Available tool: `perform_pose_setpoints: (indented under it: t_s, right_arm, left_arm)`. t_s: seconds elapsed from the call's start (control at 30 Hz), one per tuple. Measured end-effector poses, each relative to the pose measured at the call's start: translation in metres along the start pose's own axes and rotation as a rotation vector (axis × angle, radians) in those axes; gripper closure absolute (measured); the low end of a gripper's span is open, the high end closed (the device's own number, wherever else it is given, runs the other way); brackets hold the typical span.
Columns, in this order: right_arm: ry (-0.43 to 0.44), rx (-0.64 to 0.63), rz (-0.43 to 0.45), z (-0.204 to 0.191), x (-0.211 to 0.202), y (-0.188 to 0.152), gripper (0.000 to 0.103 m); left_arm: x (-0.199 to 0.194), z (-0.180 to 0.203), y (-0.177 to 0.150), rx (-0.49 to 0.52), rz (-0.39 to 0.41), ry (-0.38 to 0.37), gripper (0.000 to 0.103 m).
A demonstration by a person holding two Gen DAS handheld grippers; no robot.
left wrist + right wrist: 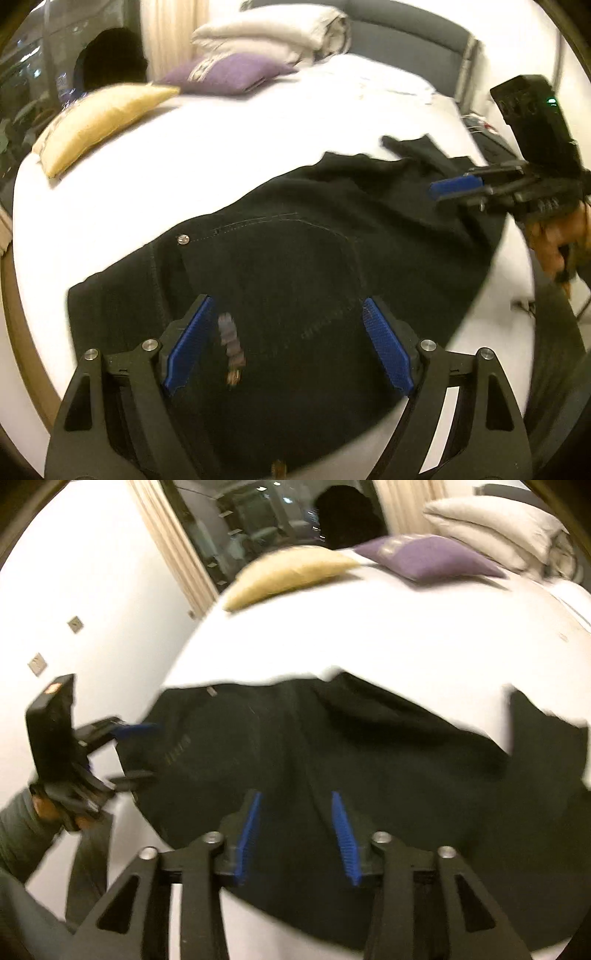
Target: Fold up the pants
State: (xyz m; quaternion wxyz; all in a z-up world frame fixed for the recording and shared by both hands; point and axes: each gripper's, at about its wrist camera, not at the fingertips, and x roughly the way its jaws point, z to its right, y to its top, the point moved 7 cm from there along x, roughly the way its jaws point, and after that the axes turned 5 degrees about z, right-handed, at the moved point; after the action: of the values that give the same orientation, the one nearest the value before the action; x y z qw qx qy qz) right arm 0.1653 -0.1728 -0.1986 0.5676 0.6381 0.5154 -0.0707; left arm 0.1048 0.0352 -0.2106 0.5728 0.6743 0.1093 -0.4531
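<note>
Black pants point(295, 258) lie spread flat on my white bed point(221, 155), near its front edge, waistband rivet up on the left in the left wrist view. My left gripper point(288, 343) hangs over the waist end, jaws wide apart, nothing pinched, fabric below and between the blue pads point(188, 343). My right gripper point(295, 838) sits over the other part of the pants point(332, 746), jaws about half apart, pads not pressing cloth as far as I can tell; view is blurred. In the left view the right gripper point(458, 188) shows at the far right over the pants edge, a hand point(554, 243) behind it. Beyond: yellow cushion point(99, 122), purple cushion point(225, 74), folded pale duvet point(273, 33) against a grey headboard point(406, 33).
</note>
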Motion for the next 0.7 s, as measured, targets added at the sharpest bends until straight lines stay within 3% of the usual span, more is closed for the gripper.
perform_pose_setpoints:
  t_s: [0.07, 0.1, 0.17, 0.2, 0.27, 0.37, 0.43, 0.5, 0.57, 0.6, 0.67, 0.7]
  right_arm:
    - [-0.056, 0.033, -0.093, 0.020, 0.035, -0.010, 0.053]
    - [-0.085, 0.054, -0.131, 0.034, 0.048, -0.018, 0.053]
    - [-0.074, 0.087, -0.112, 0.052, 0.048, -0.026, 0.076]
    - [-0.071, 0.123, -0.093, 0.063, 0.040, -0.027, 0.077]
    - [-0.138, 0.190, -0.073, 0.087, 0.022, -0.028, 0.077]
    - [-0.202, 0.249, -0.036, 0.102, 0.001, -0.018, 0.075]
    - [-0.149, 0.235, 0.008, 0.088, -0.001, 0.000, 0.073]
    - [-0.098, 0.174, 0.029, 0.066, 0.008, 0.014, 0.064]
    - [-0.054, 0.139, 0.001, 0.048, 0.032, 0.022, 0.057]
    - [-0.047, 0.132, -0.028, 0.046, 0.044, 0.023, 0.057]
    - [-0.111, 0.147, -0.131, 0.062, 0.081, 0.006, 0.058]
    - [-0.107, 0.167, -0.129, 0.070, 0.084, 0.000, 0.063]
  left_arm:
    - [0.026, -0.009, -0.017, -0.044, -0.076, 0.005, 0.020]
    - [0.028, -0.013, -0.025, -0.077, -0.067, -0.013, 0.019]
    - [0.021, -0.024, -0.036, -0.156, -0.045, -0.018, 0.019]
    - [0.014, -0.027, -0.041, -0.160, -0.040, -0.001, 0.019]
    - [0.000, -0.023, -0.045, -0.142, -0.006, 0.055, 0.019]
    - [-0.016, -0.002, -0.045, -0.131, 0.061, 0.075, 0.019]
    - [-0.013, 0.023, -0.041, -0.114, 0.083, 0.070, 0.019]
    - [0.004, 0.037, -0.045, -0.144, 0.062, 0.063, 0.019]
    - [0.019, 0.045, -0.047, -0.173, 0.047, 0.090, 0.019]
    - [0.019, 0.046, -0.048, -0.170, 0.056, 0.098, 0.019]
    - [0.020, 0.045, -0.048, -0.184, 0.057, 0.078, 0.019]
    - [0.014, 0.043, -0.049, -0.198, 0.063, 0.065, 0.019]
